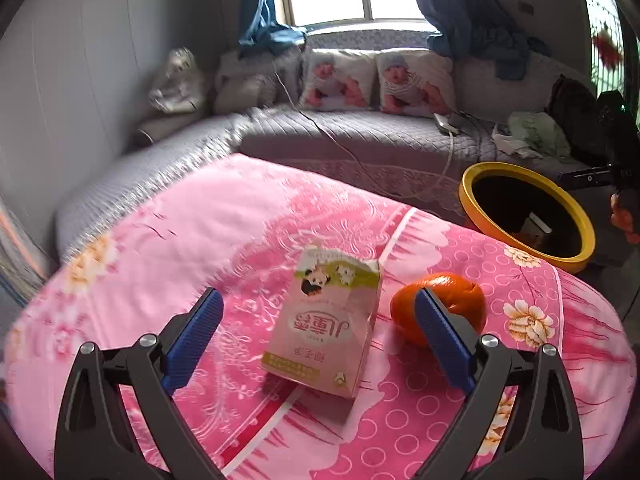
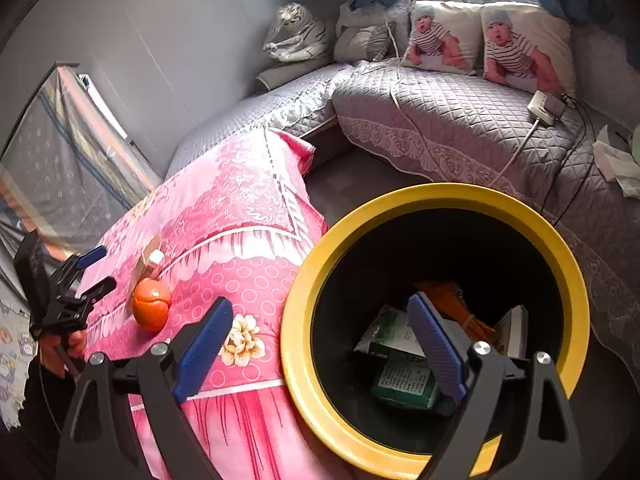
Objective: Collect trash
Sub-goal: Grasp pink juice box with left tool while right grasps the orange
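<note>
A pink carton with a torn-open top stands on the pink floral cloth. My left gripper is open with its blue fingers on either side of the carton, not touching it. An orange lies right of the carton, partly behind the right finger. A yellow-rimmed black bin stands at the right past the cloth's edge. My right gripper is open and empty above the bin's rim. Inside the bin lie green and white packets and an orange wrapper. The carton, the orange and the left gripper also show at the left of the right wrist view.
A grey quilted sofa with two baby-print cushions wraps around the back. A power strip and cables lie on it, with crumpled tissue at the right. A window with blue curtains is behind.
</note>
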